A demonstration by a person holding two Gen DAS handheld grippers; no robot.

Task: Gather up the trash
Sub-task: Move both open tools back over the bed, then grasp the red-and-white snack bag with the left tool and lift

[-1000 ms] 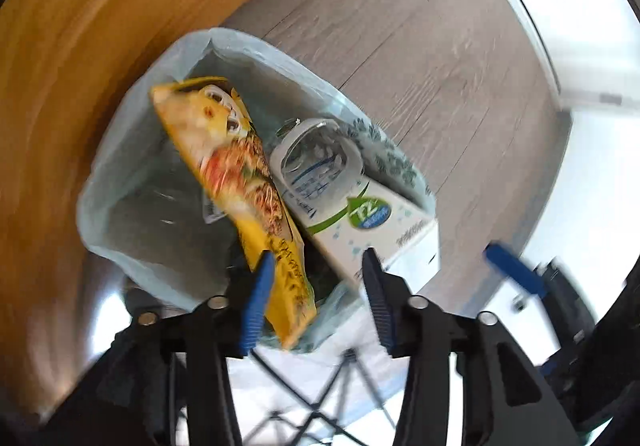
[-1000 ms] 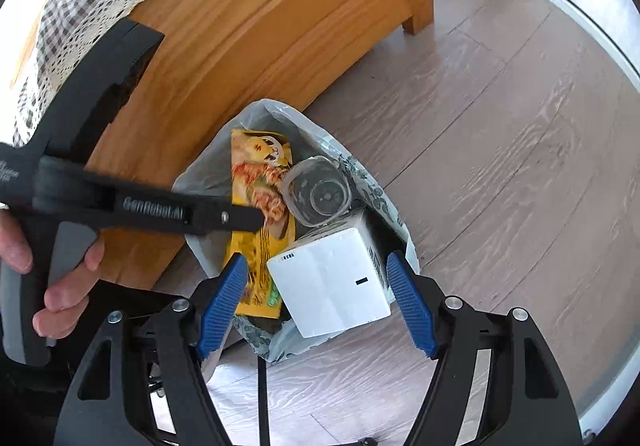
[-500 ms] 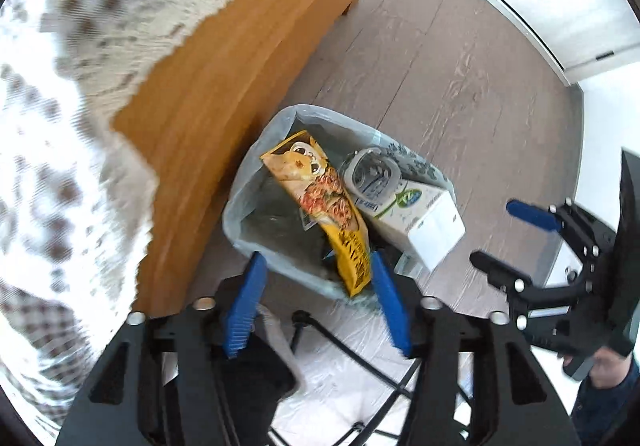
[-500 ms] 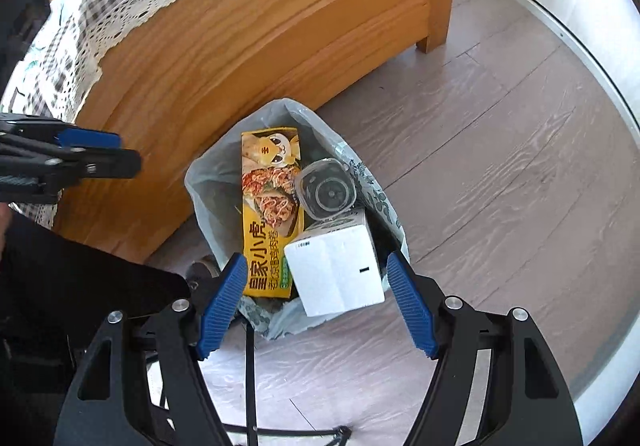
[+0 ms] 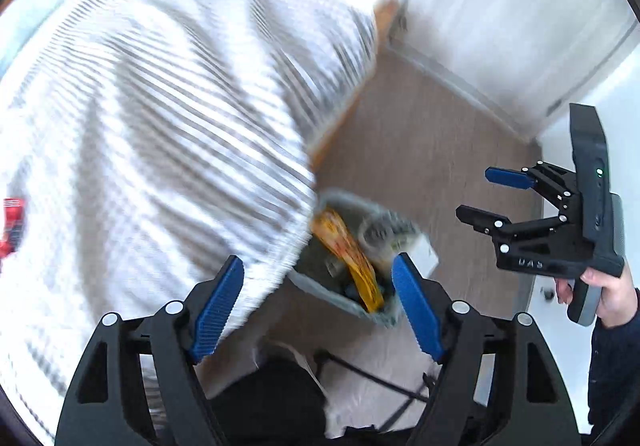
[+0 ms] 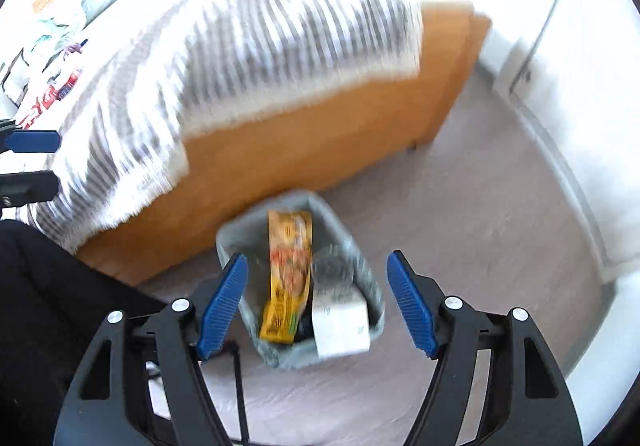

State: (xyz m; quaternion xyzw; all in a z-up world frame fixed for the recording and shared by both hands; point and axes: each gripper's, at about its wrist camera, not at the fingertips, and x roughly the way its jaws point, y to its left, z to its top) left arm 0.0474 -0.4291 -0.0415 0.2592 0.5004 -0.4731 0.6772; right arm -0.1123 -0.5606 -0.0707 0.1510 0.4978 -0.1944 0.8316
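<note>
Beside the wooden bed frame [image 6: 320,150], lined bin [image 6: 362,278] already holding yellow snack packet [image 6: 288,278] and white carton [image 6: 340,320]; red wrapper [image 6: 50,98] left on the bedspread, seemingly uncollected; left gripper [image 5: 316,310] and right gripper [image 6: 316,302] both spread wide, carrying nothing.

Both views motion-blurred. Floor [image 6: 472,230]: grey-brown wood-look planks, running from centre toward 3 o'clock in the right wrist view.

Bed frame [image 6: 320,142]: orange-toned wood side board, centre of frame, corner at 2 o'clock with a short leg touching the floor.

Bed cover [image 6: 248,46]: white with grey stripes, pale fringe hanging over the board; fills 9 to 12 o'clock. In the left wrist view it [image 5: 160,118] takes the whole left half.

White wall [image 5: 500,6] with baseboard at 1–2 o'clock.

Light: strong daylight, whites overexposed.
</note>
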